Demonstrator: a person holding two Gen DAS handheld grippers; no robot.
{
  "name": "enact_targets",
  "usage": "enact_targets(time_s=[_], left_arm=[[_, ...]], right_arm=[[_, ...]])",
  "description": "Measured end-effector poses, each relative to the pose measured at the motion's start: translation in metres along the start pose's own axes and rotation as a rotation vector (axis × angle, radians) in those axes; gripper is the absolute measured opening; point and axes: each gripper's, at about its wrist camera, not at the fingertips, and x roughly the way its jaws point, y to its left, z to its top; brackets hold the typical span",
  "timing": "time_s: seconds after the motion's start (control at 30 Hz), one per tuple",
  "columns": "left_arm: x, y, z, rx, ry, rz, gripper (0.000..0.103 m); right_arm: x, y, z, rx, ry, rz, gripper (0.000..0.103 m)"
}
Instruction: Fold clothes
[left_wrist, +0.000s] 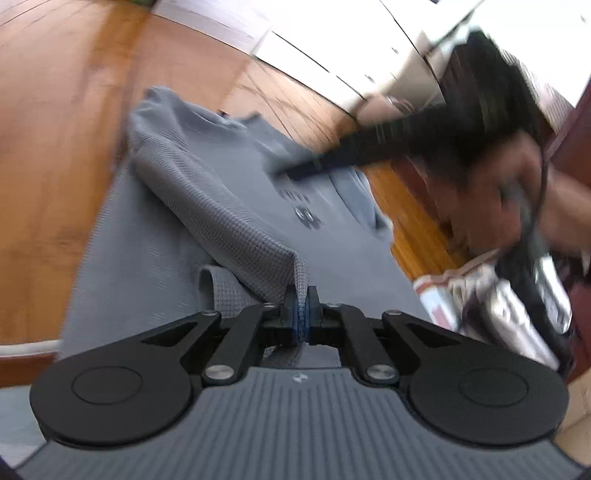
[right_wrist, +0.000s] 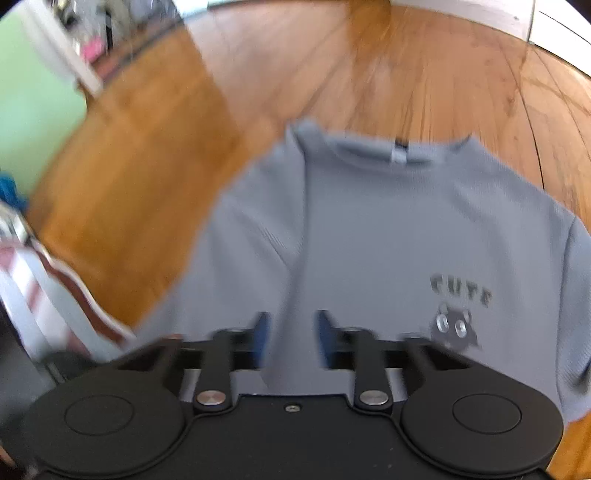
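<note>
A grey waffle-knit T-shirt (left_wrist: 229, 206) with a dark "CUTE" print (right_wrist: 461, 290) lies on a wooden floor. My left gripper (left_wrist: 302, 314) is shut on a fold of the grey T-shirt, holding its left side lifted and folded over the body. My right gripper (right_wrist: 291, 332) is open and empty, just above the shirt's front, left of the print. The right gripper also shows in the left wrist view (left_wrist: 295, 173), blurred, its tip over the shirt's chest. The collar (right_wrist: 399, 153) lies at the far end.
Wooden floor (right_wrist: 332, 74) surrounds the shirt. A red-and-white striped cloth (right_wrist: 48, 295) lies at the left of the right wrist view and also shows in the left wrist view (left_wrist: 491, 295). White furniture (left_wrist: 332, 44) stands at the back. A green wall (right_wrist: 33, 110) is at far left.
</note>
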Motion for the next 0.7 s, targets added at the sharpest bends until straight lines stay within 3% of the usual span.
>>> enact_targets(time_s=[0.1,0.17,0.33,0.4,0.43,0.57,0.7], left_arm=[[0.003,-0.004,-0.007,0.005,0.028,-0.012,0.003],[0.0,-0.005,-0.008,0.022,0.026,-0.013,0.003],[-0.001,-0.006,-0.002,0.086,-0.002,0.003,0.003],[-0.005,-0.002,0.001,0.062,-0.02,0.001,0.003],[-0.008,0.001,0.003,0.053,-0.033,0.02,0.003],[-0.029,0.023,0.013,-0.055,-0.111,0.075,0.003],[-0.039,0.018,0.019,-0.029,-0.172,0.161,0.003]], right_arm=[[0.006,0.017,0.021,-0.013,0.017,0.104,0.065],[0.02,0.033,0.029,-0.077,0.052,0.11,0.07],[0.07,0.062,0.032,-0.341,0.087,-0.065,0.07],[0.077,0.064,0.034,-0.408,0.071,-0.083,0.023],[0.077,0.064,0.037,-0.432,0.054,-0.093,0.005],[0.04,0.048,0.049,-0.337,-0.111,-0.128,0.005],[-0.01,0.011,0.045,-0.104,-0.217,-0.09,0.005]])
